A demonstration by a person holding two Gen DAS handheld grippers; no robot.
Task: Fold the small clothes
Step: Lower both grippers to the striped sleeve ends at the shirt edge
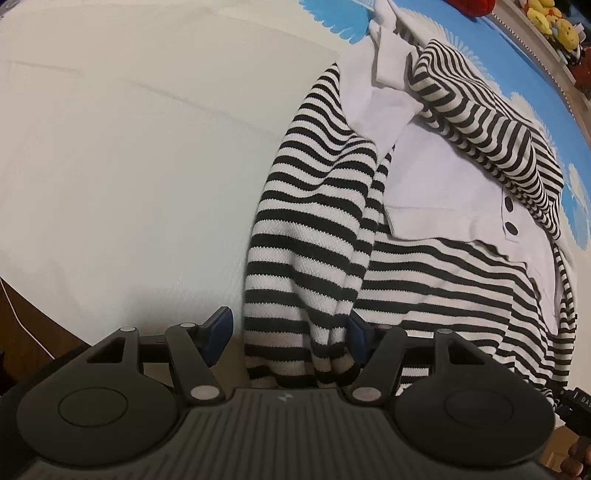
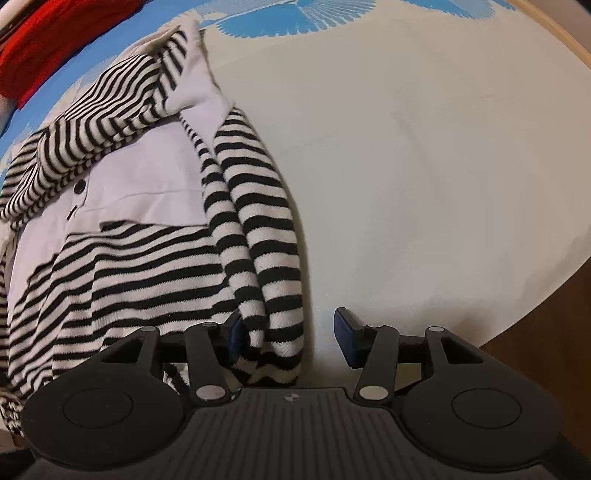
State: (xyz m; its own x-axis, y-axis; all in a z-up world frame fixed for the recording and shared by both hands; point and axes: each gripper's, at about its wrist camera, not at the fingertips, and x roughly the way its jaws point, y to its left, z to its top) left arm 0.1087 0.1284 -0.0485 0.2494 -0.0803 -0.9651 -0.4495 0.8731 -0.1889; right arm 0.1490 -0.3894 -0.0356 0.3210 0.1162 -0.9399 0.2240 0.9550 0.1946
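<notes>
Striped black-and-white knit with white panels, the small garment (image 1: 424,236) lies spread on the pale surface (image 1: 129,166) over a blue-patterned sheet (image 2: 280,22). We see the left gripper (image 1: 288,336) with fingers wide, a hanging sleeve fold between them, touching the right pad only. We see the right gripper (image 2: 291,338) equally parted, its sleeve fold against the left pad, unclamped.

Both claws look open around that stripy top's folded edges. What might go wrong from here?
Likely two things. The striped top still bunches between the open left gripper and the right gripper, leaning on one pad of each; lifting away could snag it and undo the fold. The near edge lies close to the white sheet's border, so a tug might pull it off.
</notes>
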